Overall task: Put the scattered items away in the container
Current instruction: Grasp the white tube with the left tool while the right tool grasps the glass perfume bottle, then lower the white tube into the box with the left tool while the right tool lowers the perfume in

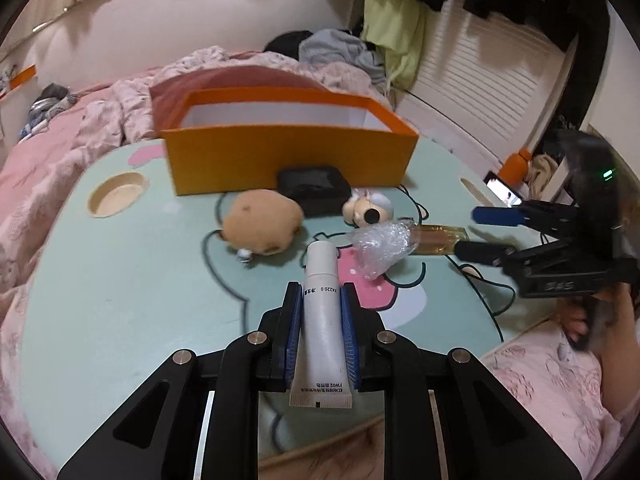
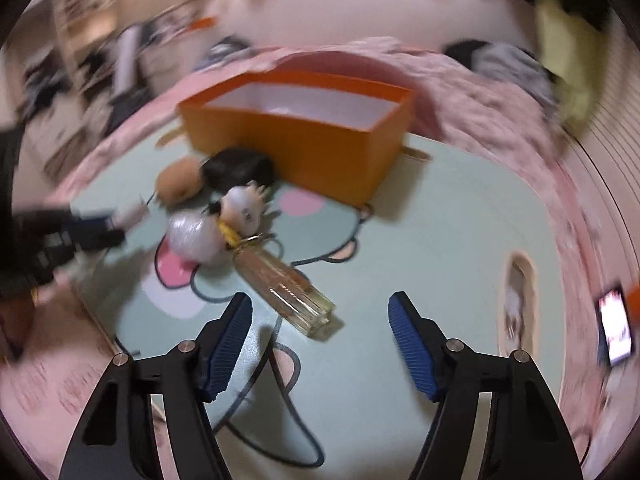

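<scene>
The white tube [image 1: 322, 312] lies lengthwise between the blue pads of the left gripper [image 1: 320, 292], which is clamped on its sides; its crimped end sits at 6 o'clock in the left wrist view and its cap end points to 12, toward the orange box [image 1: 280, 148]. The box stands open-topped at the far side of the green table [image 1: 120, 280], its inside white.

Between tube and box the left view shows a tan plush toy [image 1: 262, 222] at 11 o'clock of the tube, a black pouch [image 1: 314, 190] touching the box's front wall, a small white plush [image 1: 368, 208] at 1 o'clock, and a glass bottle [image 1: 438, 240] with crinkled clear wrap [image 1: 380, 246] over its neck.

Only the right wrist view shows the bottle [image 2: 286, 284] full length, lying aslant just ahead of the right gripper [image 2: 320, 306], whose jaws stand wide apart and touch nothing. In the left view that gripper [image 1: 476, 232] enters from 3 o'clock, fingers either side of the bottle's base.

The right view is smeared: the left gripper [image 2: 100, 226] at 9 o'clock is a dark blur, and the tube there cannot be made out clearly.

The table carries a cartoon print and a round cup recess [image 1: 116, 198]. Pink bedding [image 1: 48, 184] surrounds it; a lit phone [image 2: 614, 326] lies at 3 o'clock in the right view.
</scene>
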`<control>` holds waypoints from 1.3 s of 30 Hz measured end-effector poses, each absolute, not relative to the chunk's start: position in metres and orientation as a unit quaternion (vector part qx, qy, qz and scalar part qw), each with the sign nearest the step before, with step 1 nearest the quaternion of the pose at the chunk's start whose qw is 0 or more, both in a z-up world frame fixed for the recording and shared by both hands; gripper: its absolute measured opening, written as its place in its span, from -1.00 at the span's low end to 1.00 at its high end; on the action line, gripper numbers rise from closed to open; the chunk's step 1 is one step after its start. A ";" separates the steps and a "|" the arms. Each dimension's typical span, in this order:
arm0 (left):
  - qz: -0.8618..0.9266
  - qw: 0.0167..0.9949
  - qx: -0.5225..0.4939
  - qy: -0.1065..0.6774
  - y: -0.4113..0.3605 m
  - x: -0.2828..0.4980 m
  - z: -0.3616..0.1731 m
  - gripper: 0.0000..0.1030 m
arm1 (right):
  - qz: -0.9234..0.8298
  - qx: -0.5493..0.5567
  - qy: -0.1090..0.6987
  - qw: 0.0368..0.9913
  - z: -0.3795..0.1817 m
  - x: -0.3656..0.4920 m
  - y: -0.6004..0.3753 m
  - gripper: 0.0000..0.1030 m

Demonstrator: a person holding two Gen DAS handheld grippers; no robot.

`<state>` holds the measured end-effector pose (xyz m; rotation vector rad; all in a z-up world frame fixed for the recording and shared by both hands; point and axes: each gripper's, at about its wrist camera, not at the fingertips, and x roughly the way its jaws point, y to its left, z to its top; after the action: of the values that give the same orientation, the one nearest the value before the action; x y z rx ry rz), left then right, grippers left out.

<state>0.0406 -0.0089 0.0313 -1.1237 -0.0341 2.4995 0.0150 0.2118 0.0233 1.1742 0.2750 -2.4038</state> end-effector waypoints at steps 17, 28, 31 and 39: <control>0.891 0.215 -0.397 -0.046 -0.018 0.044 0.043 -0.60 | -0.856 0.431 0.078 0.274 0.014 0.028 0.180 -0.67; 0.896 0.219 -0.385 -0.037 -0.016 0.036 0.057 -0.60 | -0.884 0.376 -0.009 0.277 0.070 0.030 0.204 -0.67; 0.905 0.217 -0.365 -0.029 -0.016 0.021 0.079 -0.60 | -0.896 0.368 -0.001 0.249 0.086 0.012 0.201 -0.67; 0.905 0.198 -0.373 -0.042 -0.014 -0.054 0.096 -0.60 | -0.911 0.368 -0.002 0.185 0.105 -0.055 0.188 -0.67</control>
<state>-0.0544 -0.0142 0.0964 -1.0439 -0.1163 2.5333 -0.0554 0.1884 0.1054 1.0375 -0.0050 -2.5667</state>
